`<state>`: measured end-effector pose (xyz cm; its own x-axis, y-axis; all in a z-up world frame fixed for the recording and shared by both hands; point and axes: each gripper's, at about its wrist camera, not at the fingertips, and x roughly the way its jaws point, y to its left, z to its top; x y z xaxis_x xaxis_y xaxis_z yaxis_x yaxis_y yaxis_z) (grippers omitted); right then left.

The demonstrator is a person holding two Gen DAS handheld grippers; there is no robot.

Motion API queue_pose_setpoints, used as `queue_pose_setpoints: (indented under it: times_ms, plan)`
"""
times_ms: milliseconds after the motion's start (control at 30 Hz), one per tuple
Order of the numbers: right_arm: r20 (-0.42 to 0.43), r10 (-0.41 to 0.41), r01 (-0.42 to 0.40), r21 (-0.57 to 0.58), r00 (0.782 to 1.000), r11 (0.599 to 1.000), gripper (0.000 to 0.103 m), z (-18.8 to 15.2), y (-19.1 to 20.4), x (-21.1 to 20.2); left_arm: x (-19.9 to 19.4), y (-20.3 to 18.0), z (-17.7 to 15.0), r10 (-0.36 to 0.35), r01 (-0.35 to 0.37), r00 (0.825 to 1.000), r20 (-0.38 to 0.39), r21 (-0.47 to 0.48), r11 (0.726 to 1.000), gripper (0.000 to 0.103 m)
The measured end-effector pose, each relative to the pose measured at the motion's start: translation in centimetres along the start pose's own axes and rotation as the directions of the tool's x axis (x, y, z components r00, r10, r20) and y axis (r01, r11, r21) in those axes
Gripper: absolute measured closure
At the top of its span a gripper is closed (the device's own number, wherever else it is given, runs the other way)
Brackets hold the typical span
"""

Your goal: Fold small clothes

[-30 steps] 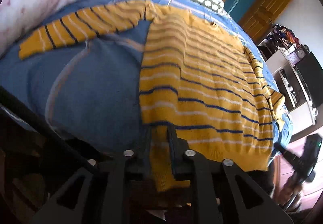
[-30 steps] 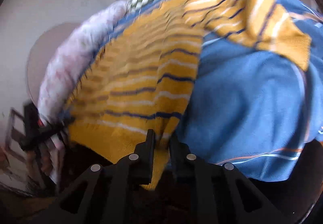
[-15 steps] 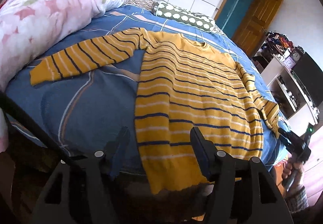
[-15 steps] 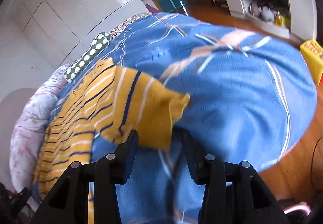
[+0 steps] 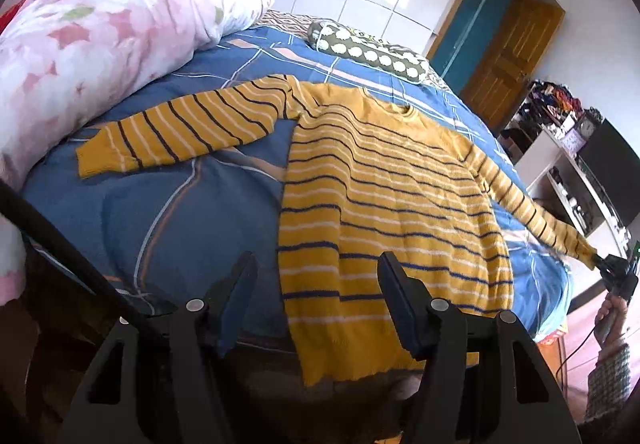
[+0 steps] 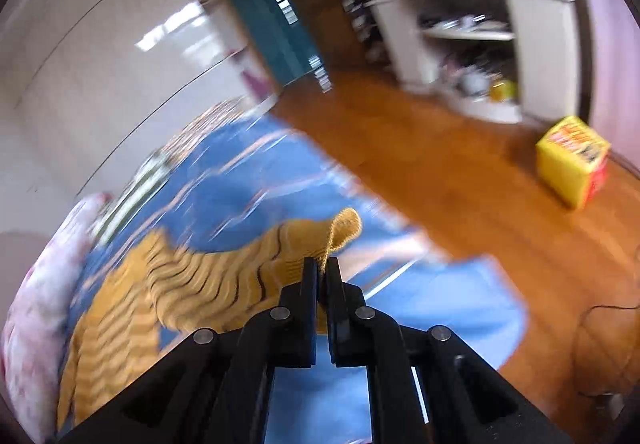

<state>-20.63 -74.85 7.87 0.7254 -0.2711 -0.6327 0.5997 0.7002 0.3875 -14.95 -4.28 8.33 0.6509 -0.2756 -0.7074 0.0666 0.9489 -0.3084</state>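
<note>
**A:** Where is the garment?

**B:** A yellow striped sweater (image 5: 384,211) lies flat, front up, on a bed covered by a blue quilt (image 5: 176,211). Its hem hangs slightly over the near edge of the bed. One sleeve (image 5: 180,131) stretches out to the left, resting on the quilt near a pink floral duvet (image 5: 100,43). The other sleeve (image 5: 528,203) runs off to the right, lifted clear of the quilt at its cuff.

**A:** And the left claw?

**B:** The left gripper (image 5: 316,300) has its fingers spread wide apart, holding nothing. It hovers at the near edge of the bed, with the sweater's lower left corner showing between the two fingers but touching neither.

**A:** The right one?

**B:** The right gripper (image 6: 321,276) is clamped tight on the cuff of the right sleeve. The knit is pinched between the fingers, and the cuff end (image 6: 344,230) curls up above the fingertips. From there the sleeve trails back and left toward the sweater's body. This view is motion-blurred. From the left camera, the same gripper appears small at the far right, at the tip of the raised sleeve.

**A:** Anything else nearby?

**B:** A green spotted pillow (image 5: 368,51) at the far end of the bed, and a yellow box (image 6: 572,159) on the wooden floor.
</note>
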Motion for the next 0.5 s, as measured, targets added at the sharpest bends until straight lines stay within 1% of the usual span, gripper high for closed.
queue_pose_setpoints:
  times_ms: [67,100,167,233,300,400,433,467,500]
  plan:
    - [0.003,0.005,-0.005,0.029,1.000,1.000,0.098,1.5,-0.5,0.0,-0.1,-0.2,0.2,-0.003,0.003,1.000,0.006,0.003,1.000,0.042]
    - [0.008,0.016,-0.016,0.029,1.000,0.999,0.098,2.1,0.1,-0.1,-0.1,-0.3,0.2,-0.003,0.003,1.000,0.008,0.009,1.000,0.042]
    - [0.017,0.028,-0.028,-0.003,0.999,1.000,0.098,2.6,2.2,-0.2,0.0,-0.5,0.3,-0.007,0.006,1.000,0.009,0.021,1.000,0.041]
    - [0.010,0.064,-0.063,-0.041,0.998,0.997,0.098,3.1,5.3,0.0,0.2,-0.6,0.3,-0.013,0.013,1.000,0.010,0.035,0.999,0.041]
    - [-0.010,0.100,-0.100,-0.095,0.995,0.990,0.098,2.9,9.3,0.6,0.4,-0.4,0.1,-0.019,0.018,1.000,0.013,0.039,0.999,0.041]
    - [-0.061,0.168,-0.177,-0.210,0.984,0.961,0.098,1.5,17.3,1.6,0.9,0.3,-0.3,-0.038,0.037,0.999,0.008,0.029,0.999,0.041]
    - [-0.096,0.207,-0.225,-0.258,0.974,0.940,0.098,0.6,21.2,2.3,1.0,0.5,-0.4,-0.043,0.042,0.999,0.005,0.025,0.999,0.041]
    - [-0.117,0.227,-0.252,-0.288,0.967,0.924,0.098,-0.3,23.6,2.7,1.1,0.9,-0.4,-0.049,0.048,0.999,0.005,0.020,0.999,0.041]
    - [-0.157,0.259,-0.298,-0.338,0.953,0.893,0.098,-1.7,27.7,3.3,1.2,1.3,-0.5,-0.053,0.053,0.999,0.007,0.014,0.999,0.041]
